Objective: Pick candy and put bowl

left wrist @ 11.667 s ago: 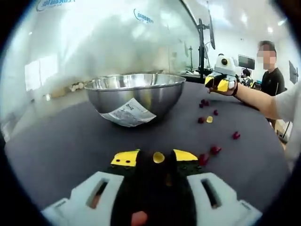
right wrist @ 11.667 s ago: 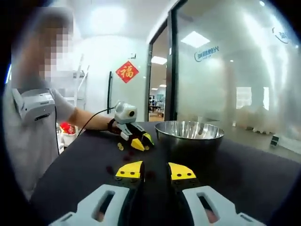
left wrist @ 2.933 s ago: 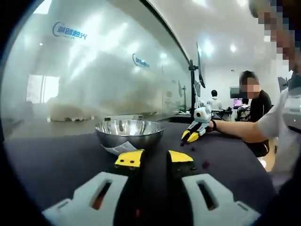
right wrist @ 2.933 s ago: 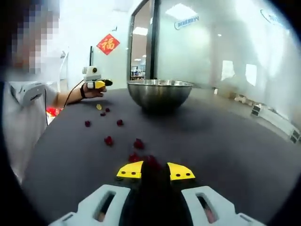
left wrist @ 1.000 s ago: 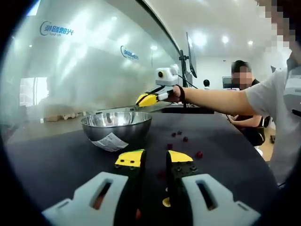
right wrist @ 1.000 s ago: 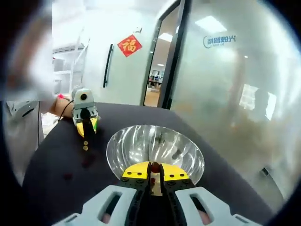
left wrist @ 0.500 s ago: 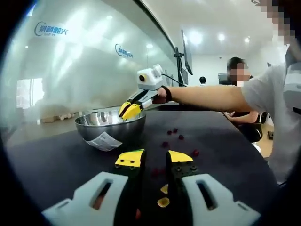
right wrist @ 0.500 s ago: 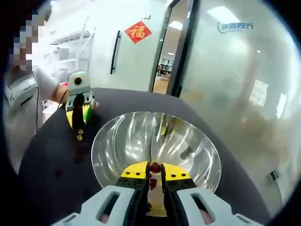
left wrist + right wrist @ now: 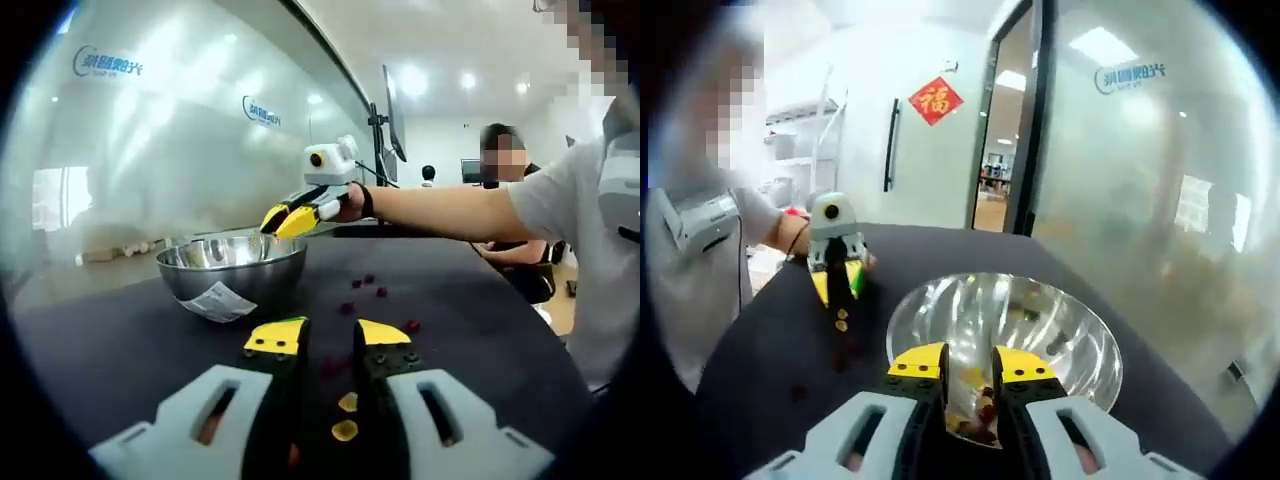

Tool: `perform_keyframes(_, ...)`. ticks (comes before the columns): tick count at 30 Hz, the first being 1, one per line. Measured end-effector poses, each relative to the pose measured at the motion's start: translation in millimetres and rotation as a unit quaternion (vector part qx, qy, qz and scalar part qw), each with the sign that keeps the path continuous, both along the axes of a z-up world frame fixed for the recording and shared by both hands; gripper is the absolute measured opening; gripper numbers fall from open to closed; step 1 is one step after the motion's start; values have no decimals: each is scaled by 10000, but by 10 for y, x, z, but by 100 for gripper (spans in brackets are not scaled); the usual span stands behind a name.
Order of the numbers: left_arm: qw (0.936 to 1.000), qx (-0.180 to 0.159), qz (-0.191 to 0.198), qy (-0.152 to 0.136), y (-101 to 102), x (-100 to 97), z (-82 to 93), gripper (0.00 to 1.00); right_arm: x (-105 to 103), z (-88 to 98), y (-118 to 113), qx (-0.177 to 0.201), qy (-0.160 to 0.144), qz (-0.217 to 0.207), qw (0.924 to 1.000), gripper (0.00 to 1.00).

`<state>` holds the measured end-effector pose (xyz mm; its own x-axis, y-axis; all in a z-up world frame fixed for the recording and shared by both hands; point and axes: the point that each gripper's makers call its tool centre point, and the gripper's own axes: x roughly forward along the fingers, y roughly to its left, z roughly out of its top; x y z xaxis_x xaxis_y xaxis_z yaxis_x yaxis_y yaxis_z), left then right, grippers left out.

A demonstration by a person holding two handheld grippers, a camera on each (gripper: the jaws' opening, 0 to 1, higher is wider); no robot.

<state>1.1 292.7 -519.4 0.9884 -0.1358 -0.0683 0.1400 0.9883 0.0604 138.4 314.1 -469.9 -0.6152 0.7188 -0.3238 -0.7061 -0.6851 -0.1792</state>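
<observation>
A steel bowl [image 9: 250,275] with a paper label stands on the dark table [image 9: 120,340]. My right gripper [image 9: 288,218] hangs over its rim, open; from its own view [image 9: 970,362] the bowl [image 9: 1065,335] lies just below, with several candies [image 9: 980,402] inside. My left gripper [image 9: 330,335] hovers low over the table, jaws a little apart and holding nothing. Two yellow candies [image 9: 346,403] show on the table through its gap. Red candies [image 9: 381,292] lie scattered beyond it. The left gripper [image 9: 840,285] faces the bowl, with the yellow candies [image 9: 841,320] just before it.
A frosted glass wall [image 9: 150,150] runs behind the table on the bowl's side. The person's arm [image 9: 440,210] stretches across the table. Another person [image 9: 500,170] sits at the back near a monitor on a pole [image 9: 385,110]. A door with a red sign [image 9: 935,100] is behind.
My right gripper was shut on a red candy over the bowl; its jaws have opened and the candy is gone from them. It has risen slightly. The left gripper has barely moved.
</observation>
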Motion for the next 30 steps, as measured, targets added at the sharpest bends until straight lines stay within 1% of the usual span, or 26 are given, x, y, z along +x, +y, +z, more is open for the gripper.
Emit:
perform_keyframes(1, 10000, -6, -3, 6, -1, 1, -4, 13, -22, 4, -77, 2, 0, 7, 10000, 13)
perform_keyframes(3, 10000, -14, 5, 17, 3, 2, -12, 13, -66, 17, -250, 149, 6, 84, 9999, 13)
perform_keyframes(5, 10000, -34, 27, 26, 17, -4, -18, 13, -79, -37, -483, 187, 38, 83, 9998, 13)
perform_keyframes(6, 10000, -35, 42, 26, 26, -9, -18, 13, -69, -56, -551, 209, 40, 79, 9997, 13)
perform_keyframes(8, 9999, -57, 89, 1, 57, -24, -5, 13, -36, -117, -751, 213, 195, 42, 9996, 13)
perform_keyframes(9, 9999, -67, 99, -9, 64, -26, -2, 13, -12, -173, -847, 226, 223, 9, 9995, 13)
perform_keyframes(10, 9999, -84, 116, -17, 75, -28, -1, 13, 25, -271, -964, 174, 234, -62, 9996, 13)
perform_keyframes(11, 9999, -95, 126, -14, 83, -28, -8, 13, 67, -344, -1041, 144, 247, -160, 9995, 13)
perform_keyframes(12, 9999, -105, 121, 4, 87, -27, -26, 13, 102, -400, -1092, 199, 247, -317, 9990, 13)
perform_keyframes(14, 9999, -12, 129, 103, 103, -37, -83, 13, 119, -522, -1233, 183, 276, -360, 9988, 13)
perform_keyframes(16, 9997, 112, 161, 130, 136, -70, -92, 13, 168, -616, -1321, 191, 318, -454, 9983, 13)
perform_keyframes(18, 9995, 190, 228, 104, 180, -111, -64, 13, 198, -689, -1391, 186, 719, -567, 9956, 13)
perform_keyframes(19, 9992, 285, 226, 133, 192, -134, -71, 13, 229, -705, -1399, 274, 869, -637, 9938, 13)
perform_keyframes(20, 9993, 300, 185, 138, 186, -155, -76, 13, 261, -709, -1400, 313, 1085, -673, 9913, 13)
perform_keyframes(21, 9992, 317, 165, 161, 183, -164, -87, 13, 253, -733, -1407, 212, 1197, -618, 9907, 13)
perform_keyframes(22, 9992, 272, 148, 247, 171, -180, -123, 13, 260, -788, -1400, 118, 794, -575, 9951, 13)
perform_keyframes(23, 9991, 206, 150, 334, 160, -199, -161, 13, 261, -751, -1383, 230, 860, -577, 9944, 13)
perform_keyframes(24, 9989, 184, 153, 405, 144, -218, -202, 13, 231, -698, -1376, 215, 1167, -507, 9916, 13)
perform_keyframes(25, 9988, 187, 66, 442, 92, -244, -218, 13, 230, -714, -1378, 155, 1159, -467, 9920, 13)
perform_keyframes(26, 9986, 176, 35, 489, 56, -274, -232, 13, 234, -726, -1376, 164, 1069, -469, 9930, 13)
perform_keyframes(28, 9977, 276, 75, 618, 42, -329, -293, 14, 232, -732, -1369, 152, 1074, -453, 9931, 13)
perform_keyframes(30, 9971, 278, 67, 709, 32, -363, -343, 14, 202, -750, -1369, 121, 1028, -423, 9937, 13)
